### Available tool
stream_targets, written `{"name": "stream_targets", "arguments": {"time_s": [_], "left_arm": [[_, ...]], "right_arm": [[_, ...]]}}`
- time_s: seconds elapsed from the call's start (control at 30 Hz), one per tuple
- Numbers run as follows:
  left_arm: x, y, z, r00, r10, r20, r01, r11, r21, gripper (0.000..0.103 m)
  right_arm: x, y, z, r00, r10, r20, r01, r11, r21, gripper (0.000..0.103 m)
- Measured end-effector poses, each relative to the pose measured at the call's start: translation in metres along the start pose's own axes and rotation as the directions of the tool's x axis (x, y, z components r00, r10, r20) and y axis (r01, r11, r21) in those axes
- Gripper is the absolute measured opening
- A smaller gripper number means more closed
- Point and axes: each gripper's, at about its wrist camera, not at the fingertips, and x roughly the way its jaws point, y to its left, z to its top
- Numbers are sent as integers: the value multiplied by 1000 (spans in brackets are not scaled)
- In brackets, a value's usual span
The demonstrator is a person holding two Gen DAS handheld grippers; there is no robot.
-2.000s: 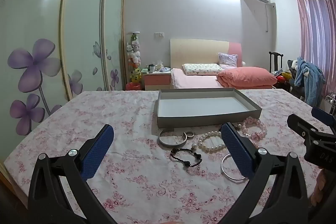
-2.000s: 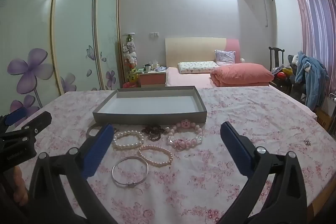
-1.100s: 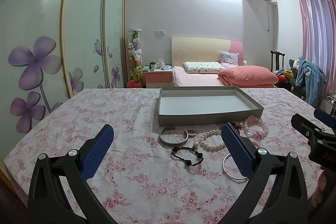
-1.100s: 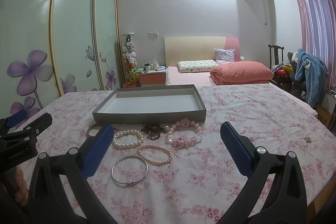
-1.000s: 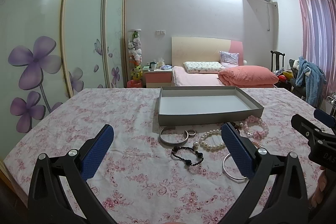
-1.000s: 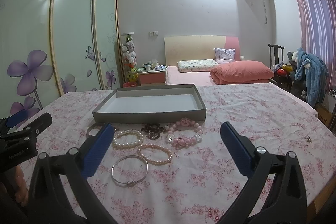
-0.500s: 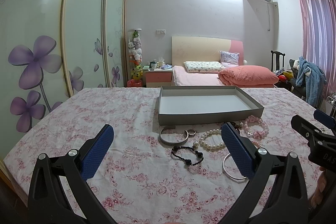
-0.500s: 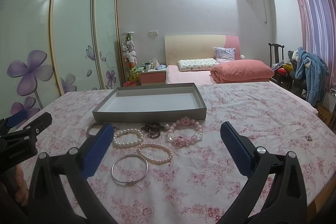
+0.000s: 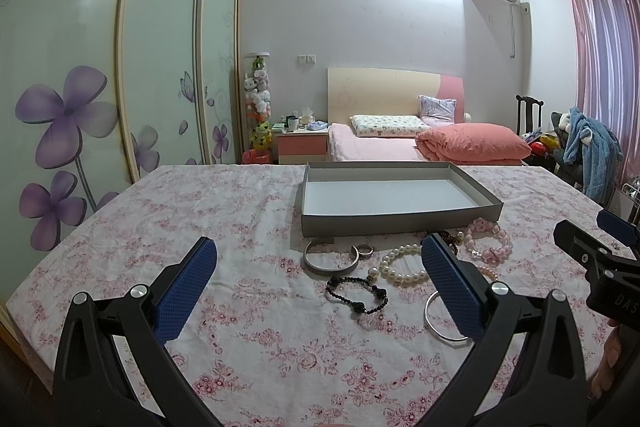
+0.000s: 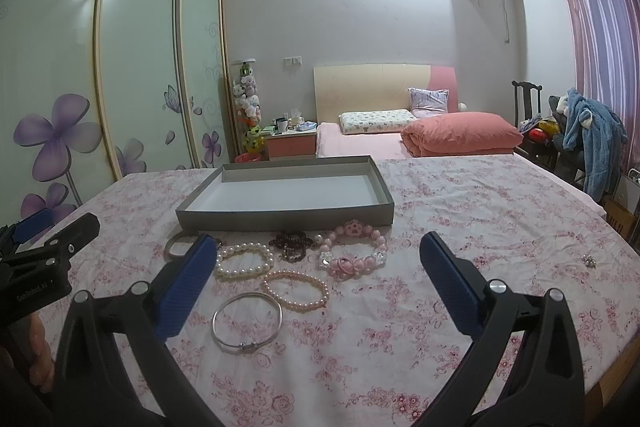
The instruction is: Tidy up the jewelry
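Right wrist view: both claws wide open, holding nothing. Silver bangle [image 10: 247,321] flat on flowery cloth [image 10: 460,211], near gray tray [image 10: 280,217]. Probably light, hard, slippery; best pinched across its thin rim.

**Inspector:** Count of items on the floral cloth, please.

**Clerk:** One grey tray [image 10: 280,217]. Seven bracelets and bangles: one white pearl bracelet [image 10: 245,261], one pale pink pearl bracelet [image 10: 295,289], one chunky pink bead bracelet [image 10: 352,254], one dark brown bead bracelet [image 10: 292,245], one black bead bracelet [image 9: 357,294], one closed silver bangle [image 10: 247,321], one open silver cuff [image 9: 330,259].

**Inspector:** Smaller pieces?

**Clerk:** One ring [image 9: 364,249] beside the cuff. One small sparkling piece [image 10: 589,260] well apart to the right; its kind cannot be told.

**Inspector:** Total?

**Clerk:** Nine pieces of jewelry outside the tray. Two grippers, each with two blue pads.
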Motion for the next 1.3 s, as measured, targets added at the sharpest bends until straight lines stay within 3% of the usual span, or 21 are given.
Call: {"name": "stream_targets", "arguments": {"time_s": [1.07, 1.3], "left_arm": [[5, 5, -10, 1000, 2, -13, -2, 1000, 1, 101], [29, 12, -15, 996, 20, -87, -22, 1000, -12, 101]], "right_arm": [[1, 1, -2, 1000, -3, -13, 3, 1000, -1, 99], [29, -21, -2, 994, -31, -102, 36, 998, 47, 99]]}}
